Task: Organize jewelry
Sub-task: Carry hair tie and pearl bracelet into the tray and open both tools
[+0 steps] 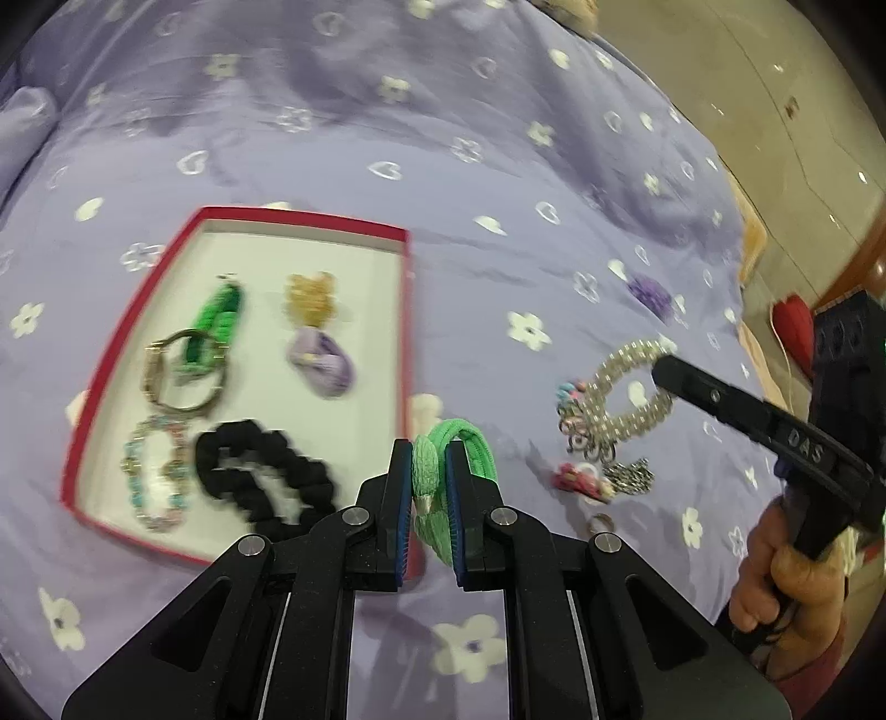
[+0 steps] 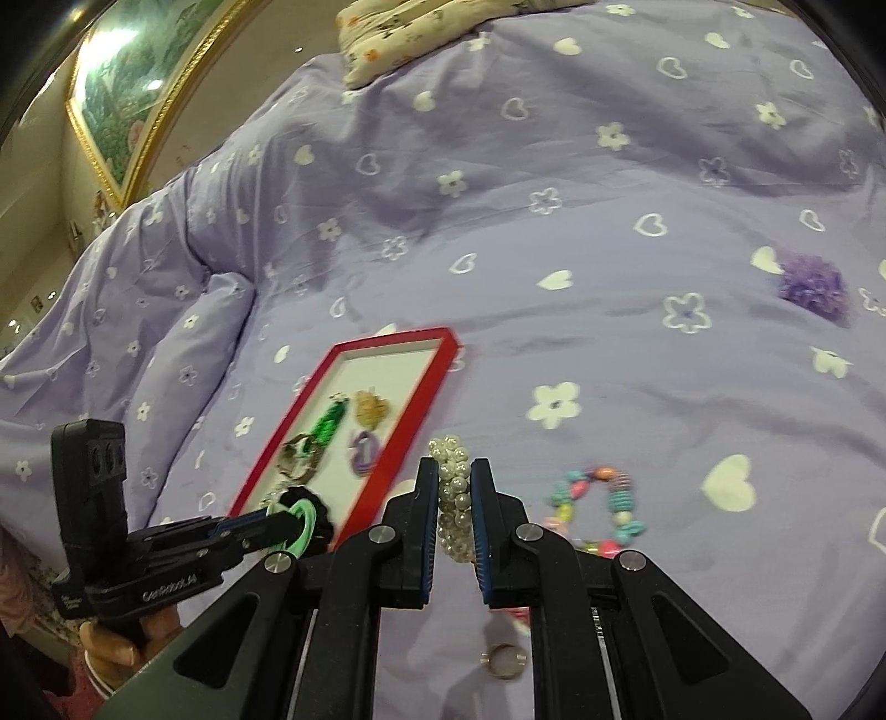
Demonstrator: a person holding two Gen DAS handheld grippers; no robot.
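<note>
A red-rimmed tray with a white floor lies on the purple bedspread and holds several hair ties and bracelets. My left gripper is shut on a light green hair tie just right of the tray's near corner; it also shows in the right wrist view. My right gripper is shut on a pearl bracelet, seen in the left wrist view to the right of the tray. A colourful bead bracelet lies on the bedspread beside it.
A purple pompom tie lies far right on the bedspread. A small ring lies below my right gripper. A pink item and a silver chain lie near the pearl bracelet. A cream pillow sits at the back.
</note>
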